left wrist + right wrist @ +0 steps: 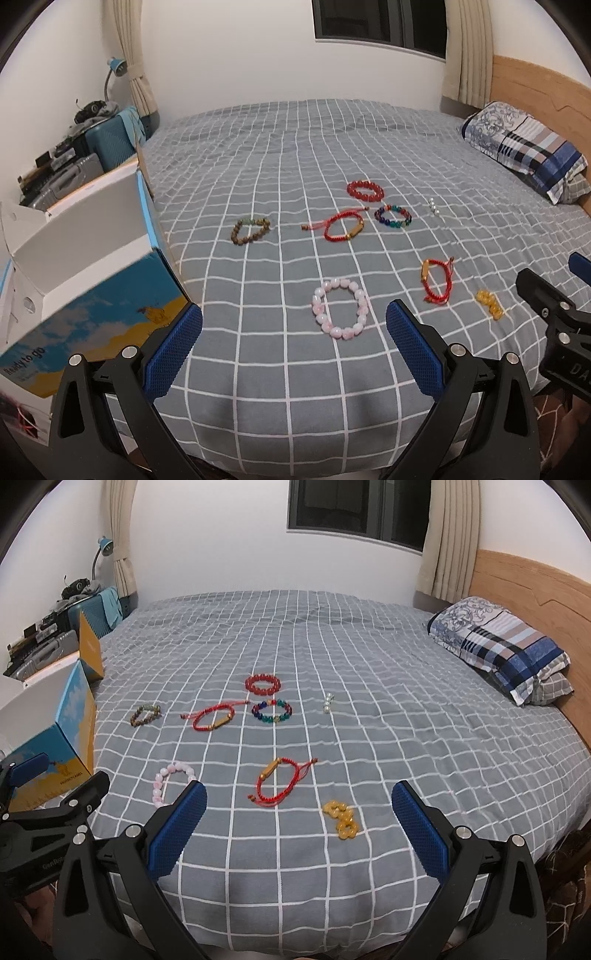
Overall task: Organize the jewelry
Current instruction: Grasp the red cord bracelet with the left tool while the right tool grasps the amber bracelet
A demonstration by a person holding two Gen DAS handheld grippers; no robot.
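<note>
**Both grippers empty over the bed edge; no piece picked yet**

Left gripper [293, 325]: jaws wide apart, holding nothing, hovering above the near edge of the bed [295, 122]. Right gripper [299, 806]: jaws likewise spread, empty, at about the same height beside it.

Just ahead of the left jaws lies the pink bead bracelet [340, 308], flat on the checked cover. Ahead of the right jaws, the yellow bead bracelet [341, 819], bunched rather than open, and just beyond it a red cord bracelet [280, 782].

Further out, in a loose row: brown bead bracelet [250, 229], second red cord bracelet [343, 225], multicolour bead bracelet [392, 217], red bead bracelet [365, 190], and a small cluster of pearl-like beads [434, 207], too small to identify.

At the left edge of the bed, an open cardboard box [85, 258], flaps up, interior white. Likely the destination, though nothing shows inside it.

Judgement: task at its start; all pieces still on the bed. Next move calls for lowering one pair of jaws over the nearest bracelet, pinching a section of beads against soft fabric without snagging the cover, then carrying it left to the box.
</note>
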